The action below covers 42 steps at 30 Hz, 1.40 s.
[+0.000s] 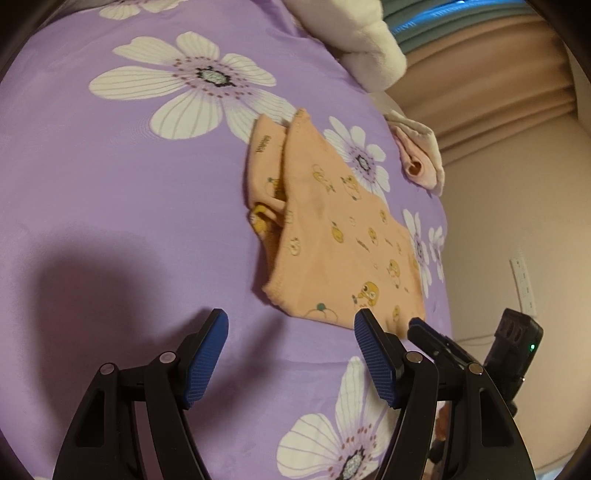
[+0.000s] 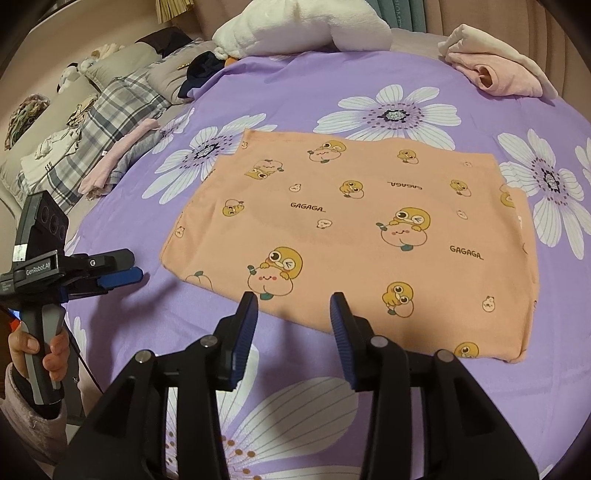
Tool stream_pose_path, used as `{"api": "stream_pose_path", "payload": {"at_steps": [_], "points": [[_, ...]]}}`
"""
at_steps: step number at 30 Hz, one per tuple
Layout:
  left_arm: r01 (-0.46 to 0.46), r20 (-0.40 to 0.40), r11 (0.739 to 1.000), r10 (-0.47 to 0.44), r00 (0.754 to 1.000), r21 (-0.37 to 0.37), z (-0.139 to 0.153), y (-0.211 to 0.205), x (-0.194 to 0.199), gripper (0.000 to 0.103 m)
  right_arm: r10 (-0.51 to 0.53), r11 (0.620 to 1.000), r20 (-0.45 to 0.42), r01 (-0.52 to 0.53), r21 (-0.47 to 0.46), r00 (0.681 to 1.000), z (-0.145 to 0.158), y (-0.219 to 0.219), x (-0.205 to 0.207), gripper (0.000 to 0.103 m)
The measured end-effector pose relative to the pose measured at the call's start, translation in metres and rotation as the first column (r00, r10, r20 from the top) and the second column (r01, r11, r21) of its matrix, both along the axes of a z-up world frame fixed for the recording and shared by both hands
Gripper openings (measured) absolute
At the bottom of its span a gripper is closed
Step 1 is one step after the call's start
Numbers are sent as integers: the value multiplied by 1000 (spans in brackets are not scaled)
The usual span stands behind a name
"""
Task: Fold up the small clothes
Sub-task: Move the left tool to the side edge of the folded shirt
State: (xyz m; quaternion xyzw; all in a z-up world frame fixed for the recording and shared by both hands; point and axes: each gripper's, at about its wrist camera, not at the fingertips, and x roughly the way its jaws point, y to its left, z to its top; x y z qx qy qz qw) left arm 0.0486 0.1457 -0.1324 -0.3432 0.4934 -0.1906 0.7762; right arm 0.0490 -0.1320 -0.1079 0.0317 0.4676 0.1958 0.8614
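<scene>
A small peach garment (image 2: pixel 354 236) printed with yellow cartoon ducks lies partly folded and flat on the purple flowered bedsheet (image 2: pixel 303 92). It also shows in the left wrist view (image 1: pixel 332 236), seen from its side. My left gripper (image 1: pixel 291 328) is open and empty, hovering over the sheet just short of the garment's near edge. It also shows at the left of the right wrist view (image 2: pixel 129 271). My right gripper (image 2: pixel 293 308) is open and empty, its tips just over the garment's front edge.
A crumpled pink and cream garment (image 2: pixel 498 70) lies at the bed's far right edge. A white plush pillow (image 2: pixel 303 26) sits at the head. Folded plaid and pink clothes (image 2: pixel 110 122) are stacked at the far left. A beige wall with a socket strip (image 1: pixel 524 284) is beside the bed.
</scene>
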Motion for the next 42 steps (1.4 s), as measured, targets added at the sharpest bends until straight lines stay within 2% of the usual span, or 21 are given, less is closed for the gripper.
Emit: {"api": "stream_pose_path", "payload": {"at_steps": [9, 14, 35, 42], "points": [[-44, -32, 998, 43, 999, -34, -9, 14, 0, 71, -10, 1000, -24, 10, 2, 1000, -7, 0, 9, 44], [-48, -40, 998, 46, 998, -43, -10, 15, 0, 71, -14, 1000, -23, 14, 12, 1000, -7, -2, 11, 53], [-45, -59, 998, 43, 997, -33, -12, 18, -1, 71, -24, 998, -22, 25, 55, 999, -6, -9, 20, 53], [-51, -78, 997, 47, 996, -54, -14, 24, -6, 71, -33, 997, -28, 35, 73, 999, -8, -13, 22, 54]]}}
